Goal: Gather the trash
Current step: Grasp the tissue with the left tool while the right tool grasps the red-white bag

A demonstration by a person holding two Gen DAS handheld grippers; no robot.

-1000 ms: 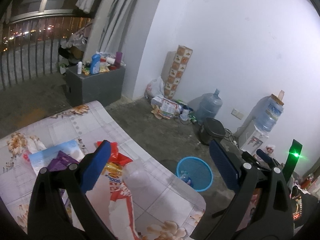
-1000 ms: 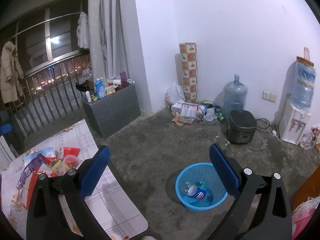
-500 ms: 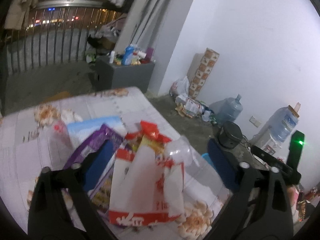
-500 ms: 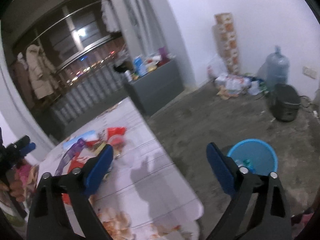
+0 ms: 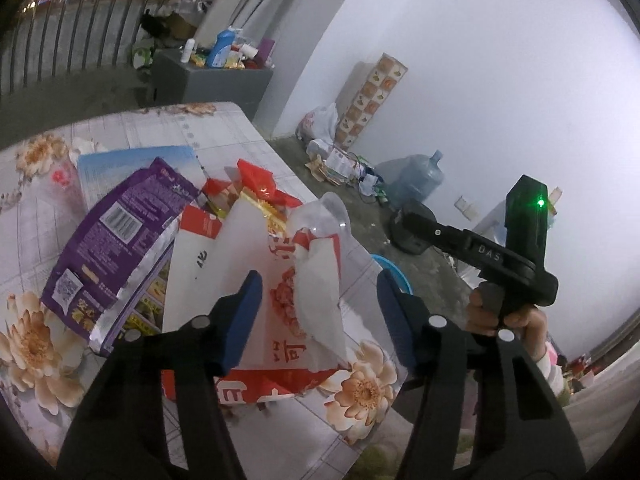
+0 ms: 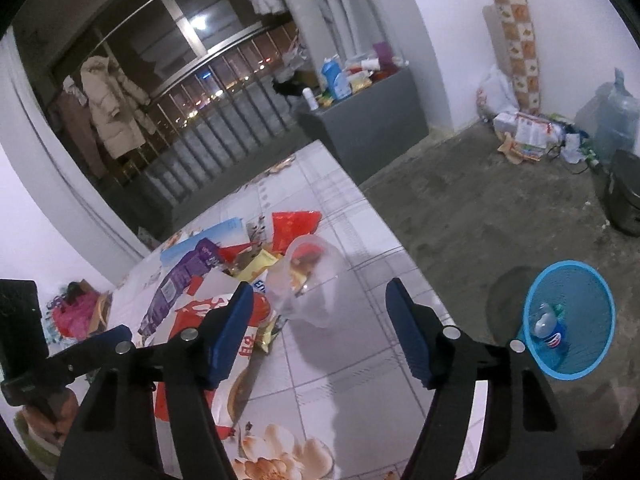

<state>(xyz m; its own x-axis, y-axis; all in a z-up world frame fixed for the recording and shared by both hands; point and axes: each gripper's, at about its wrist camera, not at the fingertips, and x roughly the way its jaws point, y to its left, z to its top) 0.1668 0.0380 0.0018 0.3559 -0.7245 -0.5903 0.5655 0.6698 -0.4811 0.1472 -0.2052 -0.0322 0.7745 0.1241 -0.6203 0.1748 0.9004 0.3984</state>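
Observation:
A pile of trash lies on the flowered table (image 5: 224, 132): a purple wrapper (image 5: 116, 236), a white-and-red paper bag (image 5: 256, 264), red wrappers and a clear plastic cup (image 5: 324, 220). My left gripper (image 5: 318, 320) hangs low over the bag. Its jaws are closing with the bag's upper part between them, and the pads do not press it. My right gripper (image 6: 322, 328) hovers just short of the clear cup (image 6: 308, 280), which lies on its side. Its jaws are closing with nothing gripped. A blue basket (image 6: 572, 320) on the floor holds a bottle.
The table's corner (image 6: 400, 248) ends just right of the cup, with concrete floor beyond. A person's hand (image 5: 500, 316) holds the right gripper's black body (image 5: 492, 256) beside the left gripper. A grey cabinet (image 6: 372, 120), water jugs and a black cooker (image 6: 624, 200) stand by the wall.
Both views swung from the floor and basket to the trash pile. Both grippers came down closer to the table, and both pairs of jaws narrowed.

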